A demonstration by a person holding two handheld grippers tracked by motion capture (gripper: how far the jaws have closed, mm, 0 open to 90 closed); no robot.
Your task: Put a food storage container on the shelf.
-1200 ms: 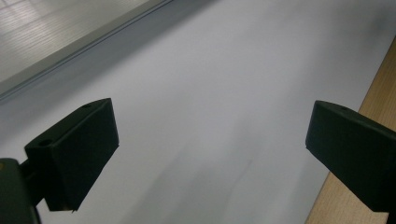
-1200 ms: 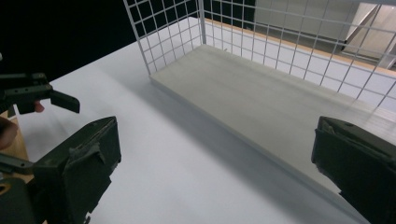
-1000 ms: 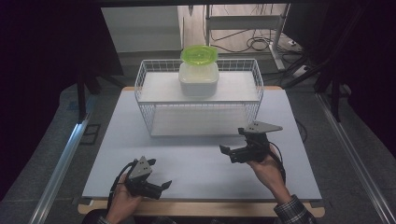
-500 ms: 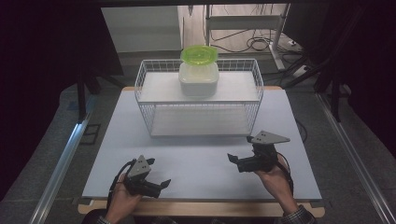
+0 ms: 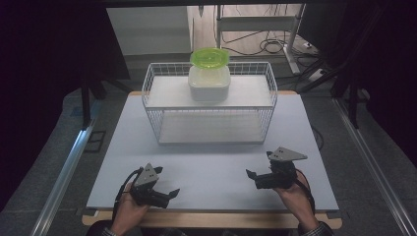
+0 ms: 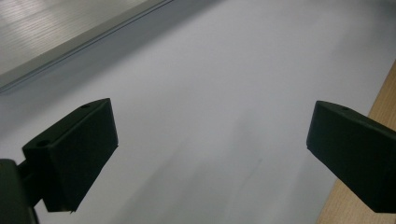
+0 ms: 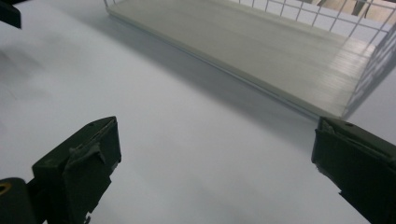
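Note:
A white wire rack [image 5: 152,105] stands at the back middle of the white table mat [image 5: 211,167]. On its upper shelf sits a white tub [image 5: 209,82] with a green lid [image 5: 210,57]. My left gripper [image 5: 169,193] lies low near the front left edge, pointing right, open with nothing between its jaws [image 6: 210,140]. My right gripper [image 5: 253,179] is held near the front right, pointing left, also open and empty [image 7: 215,158]. The rack's lower shelf [image 7: 261,46] lies ahead in the right gripper view.
The table's wooden front edge [image 5: 211,219] runs just behind both hands and shows as the wooden edge [image 6: 385,93] in the left gripper view. A metal rail [image 5: 64,172] runs along the floor left of the table. Cables [image 5: 268,46] lie on the floor behind the rack.
My right gripper has drawn back from near the rack toward the table's front edge and sunk lower. The left gripper has barely moved.

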